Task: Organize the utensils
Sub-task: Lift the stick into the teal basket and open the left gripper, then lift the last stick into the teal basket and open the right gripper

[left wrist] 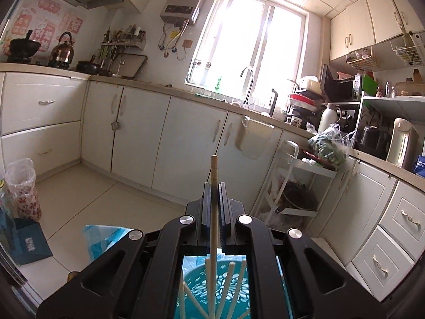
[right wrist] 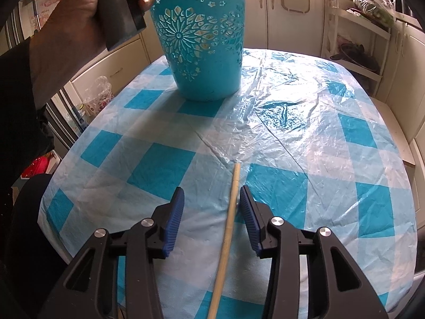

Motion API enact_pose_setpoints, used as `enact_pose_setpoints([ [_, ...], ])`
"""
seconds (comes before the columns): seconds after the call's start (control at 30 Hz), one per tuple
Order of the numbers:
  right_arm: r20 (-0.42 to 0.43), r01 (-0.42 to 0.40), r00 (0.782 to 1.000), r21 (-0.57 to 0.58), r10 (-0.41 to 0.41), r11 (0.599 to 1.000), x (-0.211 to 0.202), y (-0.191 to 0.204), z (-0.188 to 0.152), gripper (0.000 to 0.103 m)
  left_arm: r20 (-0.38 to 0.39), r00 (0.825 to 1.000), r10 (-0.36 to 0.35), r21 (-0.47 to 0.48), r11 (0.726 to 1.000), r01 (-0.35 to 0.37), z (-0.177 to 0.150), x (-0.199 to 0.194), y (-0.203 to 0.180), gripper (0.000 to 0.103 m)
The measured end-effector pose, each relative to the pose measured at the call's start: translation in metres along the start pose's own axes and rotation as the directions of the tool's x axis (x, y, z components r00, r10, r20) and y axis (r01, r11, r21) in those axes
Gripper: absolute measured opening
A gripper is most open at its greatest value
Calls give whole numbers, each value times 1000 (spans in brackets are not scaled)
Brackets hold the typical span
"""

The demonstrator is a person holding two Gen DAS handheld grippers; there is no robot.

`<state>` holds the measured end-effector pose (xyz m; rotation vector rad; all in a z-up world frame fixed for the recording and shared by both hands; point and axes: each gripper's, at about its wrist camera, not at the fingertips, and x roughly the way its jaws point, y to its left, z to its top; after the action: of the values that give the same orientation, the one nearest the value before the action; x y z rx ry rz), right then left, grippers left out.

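Blown-out window, tablecloth glare, fisheye warping

1. 1 teal cut-out bucket stands near the far left edge of the table.
2. 1 wooden chopstick lies near the table's near edge.
3. 1 chopstick is pinched upright over the bucket.
4. About 5 more chopsticks lean inside; the exact number is hard to tell.
5. 2 grippers: left gripper, right gripper.
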<state>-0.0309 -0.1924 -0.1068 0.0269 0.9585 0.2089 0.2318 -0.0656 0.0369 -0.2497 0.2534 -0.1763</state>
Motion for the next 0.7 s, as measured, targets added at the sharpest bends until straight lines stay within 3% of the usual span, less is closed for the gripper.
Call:
enact_pose_setpoints([
  [0.23, -9, -3, 1000, -8, 3, 1000, 0, 0, 1, 45, -87, 996, -18, 64, 998, 23, -19, -5, -5, 5],
  [0.3, -17, -37, 999, 28, 38, 999, -1, -5, 3, 45, -133, 991, -12, 91, 996, 24, -27, -7, -4, 6],
  [0.37, -27, -117, 992, 121, 122, 986, -2, -21, 5, 45, -156, 988, -8, 109, 994, 25, -35, -14, -1, 8],
  [0.47, -21, -198, 977, 259, 211, 945, -2, -46, 4, 37, -156, 988, 4, 117, 993, 14, -41, -36, 11, 26],
  [0.53, -25, -187, 979, 276, 201, 943, -1, -51, 4, 24, -131, 991, 20, 113, 994, -5, -45, -57, 22, 48],
  [0.7, -53, -77, 995, 165, 87, 983, 0, -29, 13, 24, -133, 990, 43, 94, 995, -30, -65, -92, 54, 52],
])
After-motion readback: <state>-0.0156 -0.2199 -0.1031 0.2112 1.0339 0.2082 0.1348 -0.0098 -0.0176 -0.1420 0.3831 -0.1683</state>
